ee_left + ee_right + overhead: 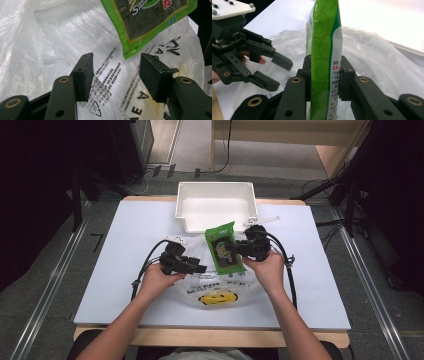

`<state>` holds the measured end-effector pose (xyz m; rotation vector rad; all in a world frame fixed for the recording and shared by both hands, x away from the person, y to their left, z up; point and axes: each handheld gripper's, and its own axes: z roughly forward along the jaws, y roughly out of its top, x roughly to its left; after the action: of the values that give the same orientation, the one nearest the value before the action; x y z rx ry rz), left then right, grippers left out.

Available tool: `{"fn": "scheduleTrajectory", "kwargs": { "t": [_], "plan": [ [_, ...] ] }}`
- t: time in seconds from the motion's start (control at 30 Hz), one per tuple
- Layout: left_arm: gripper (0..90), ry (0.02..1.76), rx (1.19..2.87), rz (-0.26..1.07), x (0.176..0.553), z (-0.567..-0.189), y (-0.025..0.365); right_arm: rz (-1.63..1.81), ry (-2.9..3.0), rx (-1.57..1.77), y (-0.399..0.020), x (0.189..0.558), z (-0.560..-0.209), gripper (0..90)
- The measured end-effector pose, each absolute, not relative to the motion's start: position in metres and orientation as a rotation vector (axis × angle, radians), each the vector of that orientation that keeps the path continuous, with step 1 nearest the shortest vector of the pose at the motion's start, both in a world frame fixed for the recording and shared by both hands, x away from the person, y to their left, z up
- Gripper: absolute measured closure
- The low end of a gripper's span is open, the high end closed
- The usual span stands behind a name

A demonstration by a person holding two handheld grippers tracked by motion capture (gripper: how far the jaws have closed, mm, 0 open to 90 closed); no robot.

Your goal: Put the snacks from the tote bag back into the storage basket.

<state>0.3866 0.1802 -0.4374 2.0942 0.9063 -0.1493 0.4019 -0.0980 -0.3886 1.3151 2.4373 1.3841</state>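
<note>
One glossy green packet, crinkly clear bag

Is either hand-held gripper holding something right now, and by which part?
The right hand-held gripper clamps the green snack packet across its flat faces, at one side edge. The left hand-held gripper is open over the plastic bag.

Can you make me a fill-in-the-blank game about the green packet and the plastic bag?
1. The right gripper is shut on the ______ snack packet.
2. The left gripper has its jaws ______, with nothing pinched between them, over the clear plastic bag.
3. The yellow picture printed on the plastic bag is a ______ face.
4. The white bin stands at the ______ edge of the table, away from the person.

Missing words: green; open; smiley; far
</note>
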Motion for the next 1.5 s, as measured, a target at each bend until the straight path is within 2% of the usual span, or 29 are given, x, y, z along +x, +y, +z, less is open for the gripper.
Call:
{"fn": "scheduleTrajectory", "kwargs": {
  "t": [0.87, 1.5],
  "plan": [
    [41.2, 0.895, 2.105, -0.157, 0.39, -0.437, 0.177, 1.331, 2.398, 1.272, -0.1, 0.415, -0.369, 74.3],
    [39.7, 0.907, 2.119, -0.18, 0.391, -0.437, 0.178, 1.319, 2.4, 1.253, -0.096, 0.437, -0.336, 74.2]
  ]
}}
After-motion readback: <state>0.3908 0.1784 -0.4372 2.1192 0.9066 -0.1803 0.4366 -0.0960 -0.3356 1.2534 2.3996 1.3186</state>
